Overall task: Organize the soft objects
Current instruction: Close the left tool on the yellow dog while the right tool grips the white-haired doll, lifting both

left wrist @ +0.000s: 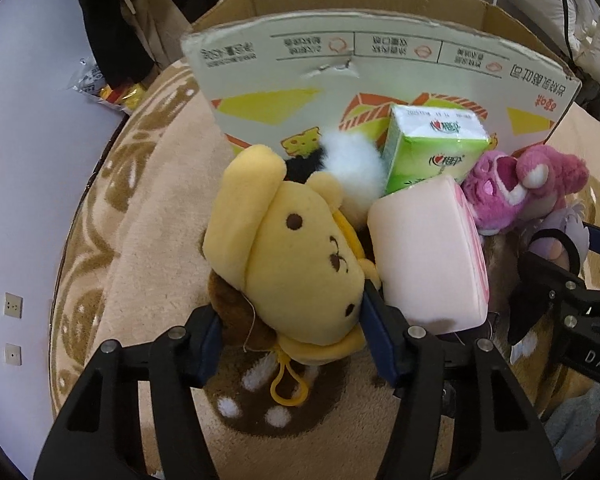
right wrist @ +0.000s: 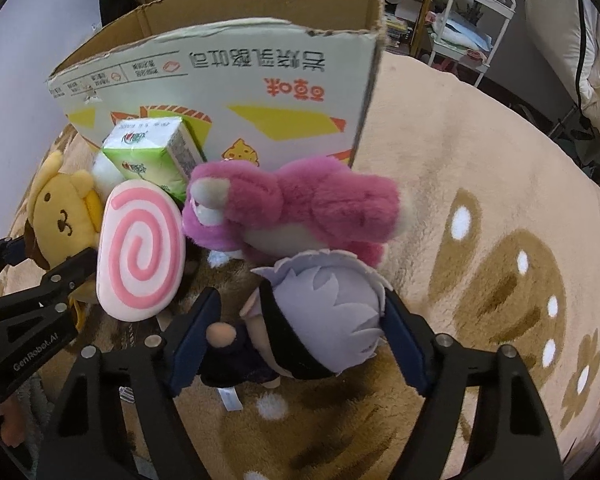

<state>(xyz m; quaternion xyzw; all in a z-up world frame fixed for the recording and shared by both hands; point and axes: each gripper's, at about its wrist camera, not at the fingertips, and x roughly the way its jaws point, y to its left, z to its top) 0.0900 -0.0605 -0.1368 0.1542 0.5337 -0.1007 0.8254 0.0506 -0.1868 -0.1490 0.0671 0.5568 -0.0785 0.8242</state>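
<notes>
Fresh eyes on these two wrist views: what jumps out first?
The yellow dog plush clamped in the left gripper, and the lilac-haired doll between the right gripper's fingers. Between them stands a pink swirl cushion. Behind, a magenta bear plush and a green tissue pack sit against the open cardboard box.

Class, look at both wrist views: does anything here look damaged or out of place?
Yes. The cardboard box behind the toys has a ragged, torn top edge and a small puncture in its front panel, and its print is upside down. The green tissue pack leans tilted against it.
</notes>
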